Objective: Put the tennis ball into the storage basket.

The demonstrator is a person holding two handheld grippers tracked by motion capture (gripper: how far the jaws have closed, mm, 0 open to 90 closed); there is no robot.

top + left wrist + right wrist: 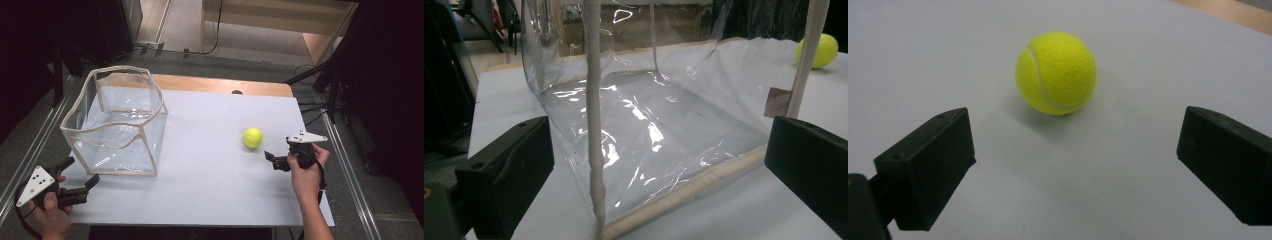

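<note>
Tennis ball [253, 137] lay on the white counter [210, 165], toward its right side, just ahead of the right gripper [271, 158] and not touching it; nearest the person, at the counter's front left corner, the left gripper [84, 172] was held in the left hand [50, 212] with its jaws spread wide and nothing between them, pointed at the near corner of a clear plastic box [116, 125]; in the left gripper view that box [649, 120] stood just beyond the two black jaws, its cream-trimmed corner edge rising between them, apart from both; on the right side the right hand [306, 172] held the right gripper low over the counter, its jaws likewise wide apart and empty; in the right gripper view the ball [1056, 73] sat on the bare surface a little beyond the jaw tips, roughly centred between them but left of the middle; farther off, the box stood open-topped on the left half of the counter, well apart from the ball; through its wall in the left gripper view the ball [819, 50] showed at the far right; beyond the white surface ran a strip of bare wood [225, 85] along the counter's back edge, and past that a grey floor [240, 62].
</note>
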